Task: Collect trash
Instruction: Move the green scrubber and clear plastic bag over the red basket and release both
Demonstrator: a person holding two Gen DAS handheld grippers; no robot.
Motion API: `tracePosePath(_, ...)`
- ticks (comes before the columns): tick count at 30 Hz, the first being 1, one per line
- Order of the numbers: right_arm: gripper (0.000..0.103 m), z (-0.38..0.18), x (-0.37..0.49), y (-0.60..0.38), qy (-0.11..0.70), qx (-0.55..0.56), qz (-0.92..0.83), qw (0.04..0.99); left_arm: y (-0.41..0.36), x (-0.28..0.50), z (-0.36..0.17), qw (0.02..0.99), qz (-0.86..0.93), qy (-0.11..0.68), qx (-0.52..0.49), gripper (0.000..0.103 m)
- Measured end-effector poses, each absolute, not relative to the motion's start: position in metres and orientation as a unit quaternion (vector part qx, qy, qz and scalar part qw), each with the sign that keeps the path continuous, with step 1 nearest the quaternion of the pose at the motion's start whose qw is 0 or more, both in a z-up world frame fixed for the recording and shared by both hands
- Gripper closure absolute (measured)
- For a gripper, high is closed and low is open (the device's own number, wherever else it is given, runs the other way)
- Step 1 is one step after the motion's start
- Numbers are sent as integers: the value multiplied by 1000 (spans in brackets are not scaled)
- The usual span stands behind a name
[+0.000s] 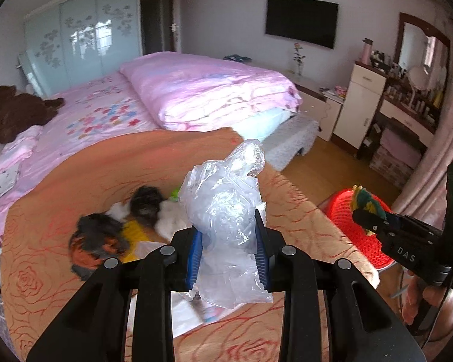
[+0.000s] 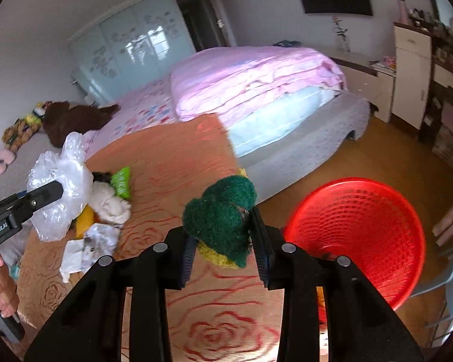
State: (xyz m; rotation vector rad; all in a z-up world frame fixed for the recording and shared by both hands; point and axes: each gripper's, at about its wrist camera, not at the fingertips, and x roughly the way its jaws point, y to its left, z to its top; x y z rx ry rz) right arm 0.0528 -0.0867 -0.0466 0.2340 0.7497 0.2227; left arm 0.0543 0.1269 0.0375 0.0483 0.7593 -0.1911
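Observation:
My left gripper point(image 1: 229, 242) is shut on a crumpled clear plastic bag point(image 1: 226, 199), held above the orange rose-patterned table point(image 1: 75, 175); it also shows in the right wrist view point(image 2: 60, 190). My right gripper point(image 2: 225, 249) is shut on a green and yellow scouring sponge point(image 2: 223, 223), held at the table's right edge beside the red basket point(image 2: 365, 235). In the left wrist view the right gripper point(image 1: 367, 220) and sponge point(image 1: 364, 203) hang over the basket point(image 1: 344, 211). A pile of trash point(image 1: 142, 220) lies on the table: white wads, dark fluffy clumps, a yellow piece, a green wrapper point(image 2: 122, 181), crumpled paper point(image 2: 89, 247).
A bed with a pink quilt point(image 1: 202, 90) stands behind the table. A brown plush toy point(image 1: 15, 111) lies at the left. A white cabinet point(image 1: 359, 105) and cluttered dresser point(image 1: 413, 96) stand at the right on the wooden floor. A pink curtain point(image 1: 438, 166) hangs far right.

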Motion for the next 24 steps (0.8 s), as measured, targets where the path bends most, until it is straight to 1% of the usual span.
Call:
tracePosePath(14,70,-54,47,-139,364,127,49,921,44,76,23,905,-166,388,47,74)
tracePosePath(24,69,-74,45,-187,385,130,-7,914,-21,93,-9,867,-232,438,55,74)
